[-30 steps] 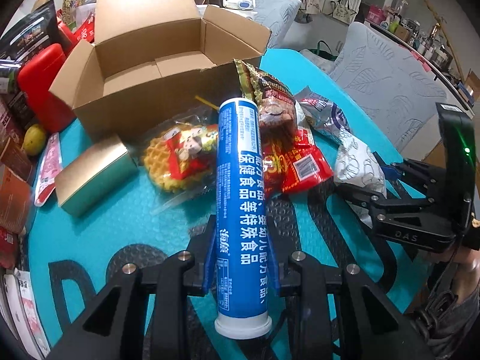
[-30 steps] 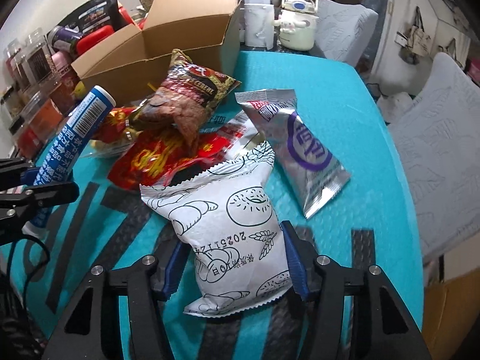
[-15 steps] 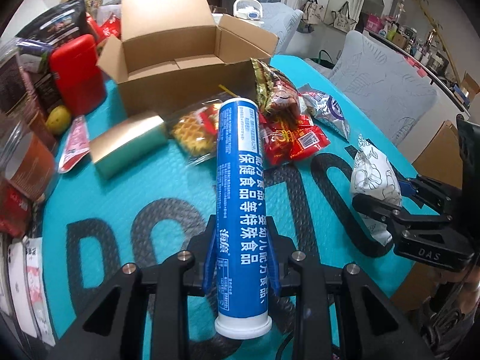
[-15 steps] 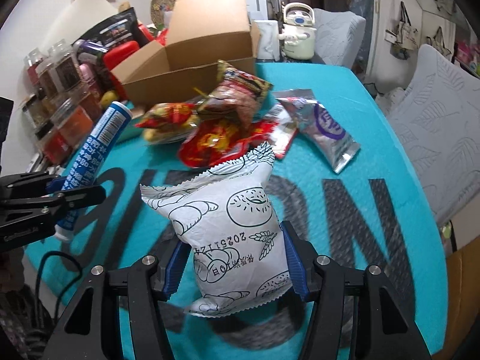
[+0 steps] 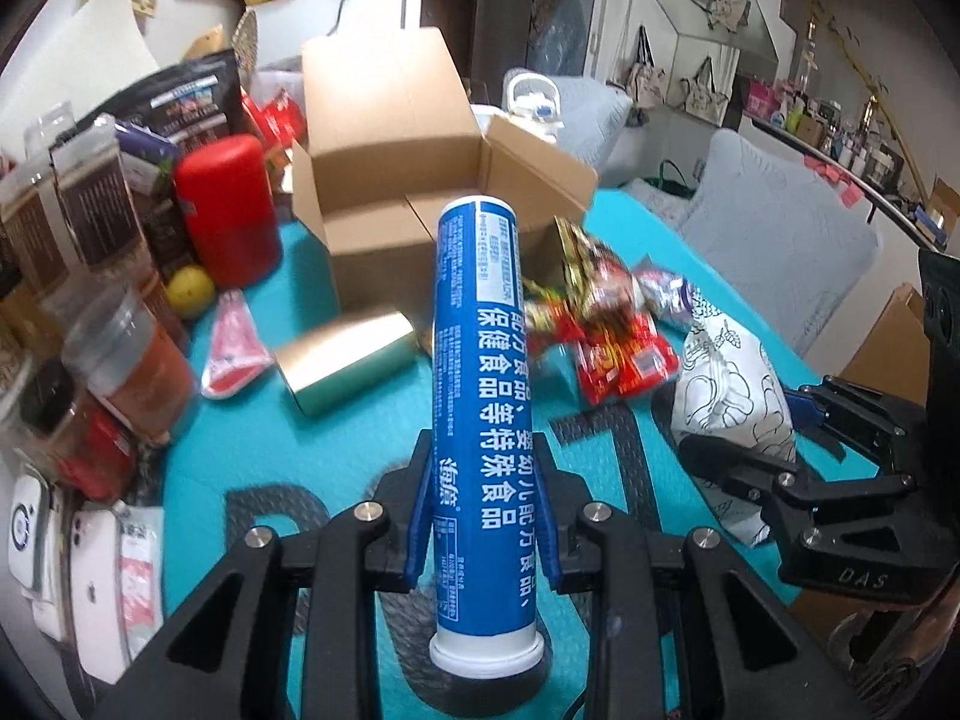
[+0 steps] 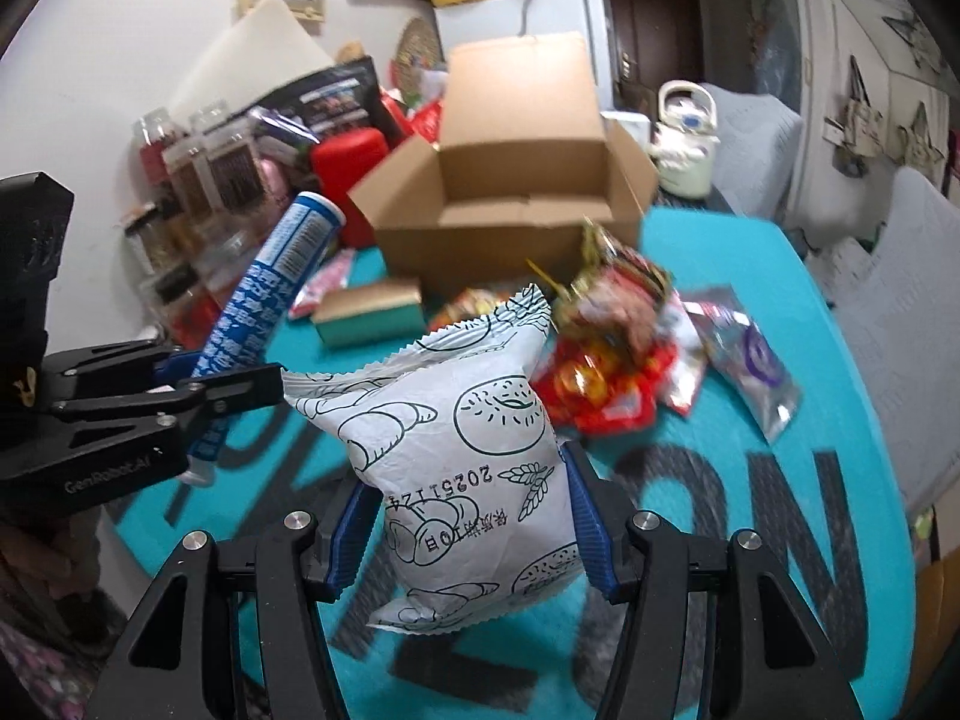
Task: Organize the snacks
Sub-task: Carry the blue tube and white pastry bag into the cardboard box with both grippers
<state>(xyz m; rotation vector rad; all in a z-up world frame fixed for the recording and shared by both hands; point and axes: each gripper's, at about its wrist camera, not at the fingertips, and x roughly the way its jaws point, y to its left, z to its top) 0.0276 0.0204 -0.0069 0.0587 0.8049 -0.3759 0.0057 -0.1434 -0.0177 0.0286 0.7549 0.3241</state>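
Tabletop (image 5: 312, 438): teal cover with big dark lettering, cluttered along the far and left edges.
Cardboard box (image 5: 420, 204) at the far edge, flaps open, inside looks bare from both views. Red canister (image 5: 231, 210) just left of it; yellow fruit (image 5: 191, 291) at the canister's base.
Snack pile (image 6: 618, 348) in front of the box: red and brown wrappers overlapping, silver-purple pouch (image 6: 753, 360) lying flat on the right side of the pile. Blurred, can't read the labels.
Gold-teal carton (image 5: 348, 360) on its side, near the box's front-left corner, apart from the pile.
Right gripper (image 6: 468, 516): clamped on the white bun packet (image 6: 456, 456), packet upright and lifted clear of the tabletop, near edge.
Left gripper (image 5: 486, 516): clamped on the blue tube (image 5: 483, 396) low on its body, white cap toward the camera, other end pointing at the box. Tube is off the tabletop too.
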